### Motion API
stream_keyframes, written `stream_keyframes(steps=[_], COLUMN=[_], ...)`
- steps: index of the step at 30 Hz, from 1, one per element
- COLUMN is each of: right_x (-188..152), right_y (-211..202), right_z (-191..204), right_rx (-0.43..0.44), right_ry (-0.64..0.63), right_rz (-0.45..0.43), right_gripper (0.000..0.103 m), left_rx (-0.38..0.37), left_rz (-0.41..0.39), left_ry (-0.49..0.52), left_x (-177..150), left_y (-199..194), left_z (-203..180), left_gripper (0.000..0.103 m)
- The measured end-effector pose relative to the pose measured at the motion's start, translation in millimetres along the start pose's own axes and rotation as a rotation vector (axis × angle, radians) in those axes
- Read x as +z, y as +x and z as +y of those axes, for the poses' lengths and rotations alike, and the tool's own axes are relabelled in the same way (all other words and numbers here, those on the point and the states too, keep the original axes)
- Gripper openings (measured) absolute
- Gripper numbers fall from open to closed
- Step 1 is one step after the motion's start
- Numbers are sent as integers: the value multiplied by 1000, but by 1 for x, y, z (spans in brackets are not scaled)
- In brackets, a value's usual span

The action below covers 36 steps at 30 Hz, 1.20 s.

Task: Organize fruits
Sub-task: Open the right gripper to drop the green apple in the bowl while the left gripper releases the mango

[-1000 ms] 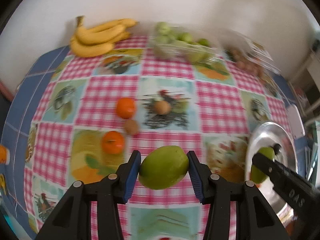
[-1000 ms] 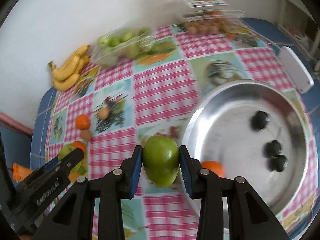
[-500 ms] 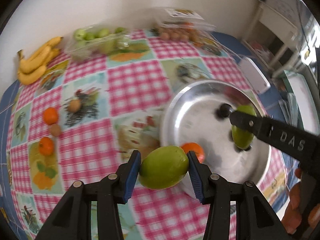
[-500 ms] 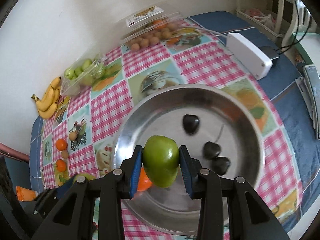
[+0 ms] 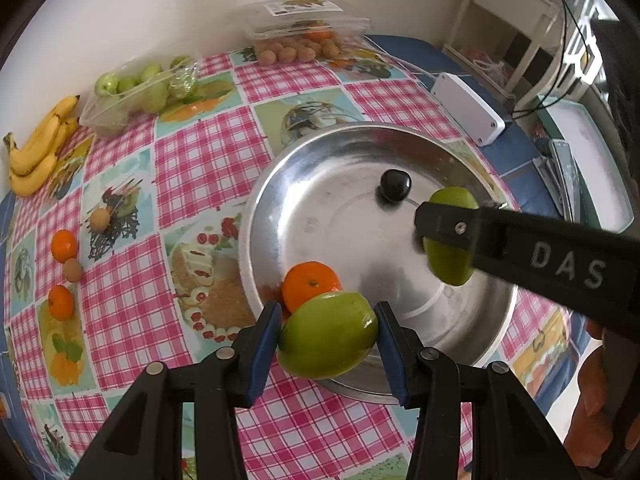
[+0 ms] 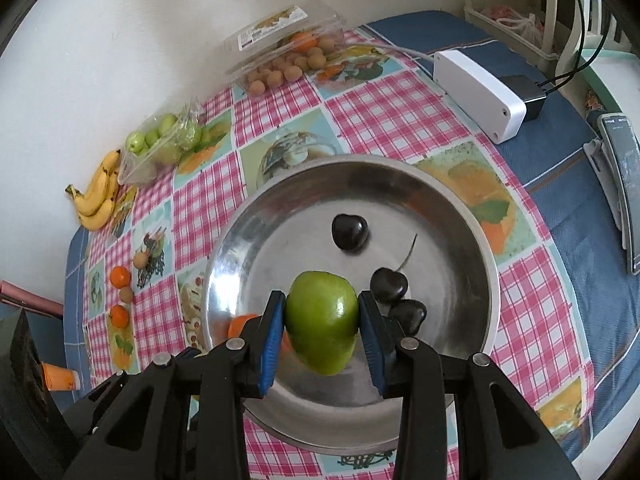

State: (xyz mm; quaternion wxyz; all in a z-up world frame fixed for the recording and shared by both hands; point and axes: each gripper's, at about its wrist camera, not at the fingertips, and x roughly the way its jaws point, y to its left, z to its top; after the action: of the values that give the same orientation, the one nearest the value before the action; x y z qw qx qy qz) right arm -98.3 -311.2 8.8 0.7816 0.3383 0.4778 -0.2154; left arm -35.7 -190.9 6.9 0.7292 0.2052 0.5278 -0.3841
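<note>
My left gripper (image 5: 327,338) is shut on a green mango (image 5: 328,334), held over the near rim of the round steel tray (image 5: 320,184). An orange (image 5: 310,282) lies in the tray just behind it. My right gripper (image 6: 322,330) is shut on a second green mango (image 6: 322,326), hanging over the tray's (image 6: 460,216) middle. Three dark cherries (image 6: 349,231) lie in the tray beyond and right of it. In the left wrist view the right gripper's black finger crosses the tray with its mango (image 5: 450,256) showing on both sides.
On the checked tablecloth lie two oranges (image 5: 64,245), small brown fruits (image 5: 99,219), bananas (image 5: 38,152), a bag of green fruit (image 5: 140,92) and a clear box of brown fruit (image 5: 304,40). A white box (image 6: 478,94) and a phone (image 6: 626,184) sit right of the tray.
Both grippers carried their mangoes rightward from over the tablecloth to above the tray. The left gripper rolled and now reaches the tray's near rim; the right hangs over its centre.
</note>
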Motion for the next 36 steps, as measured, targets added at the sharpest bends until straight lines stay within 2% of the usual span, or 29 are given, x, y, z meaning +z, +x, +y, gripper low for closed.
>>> stream_keyframes(steps=[20, 31, 36], right_x=[-10, -12, -10], right_y=[28, 32, 25], right_z=[-5, -6, -2], right_rx=[-34, -50, -34], right_ry=[-16, -9, -15], right_rz=[116, 129, 97], right_gripper=[39, 39, 39], left_rx=[-8, -18, -35], left_rz=[49, 49, 44], left_ry=[9, 5, 1], left_x=[-2, -2, -2], left_y=[16, 17, 14], left_z=[-7, -8, -8], left_gripper=[50, 52, 52])
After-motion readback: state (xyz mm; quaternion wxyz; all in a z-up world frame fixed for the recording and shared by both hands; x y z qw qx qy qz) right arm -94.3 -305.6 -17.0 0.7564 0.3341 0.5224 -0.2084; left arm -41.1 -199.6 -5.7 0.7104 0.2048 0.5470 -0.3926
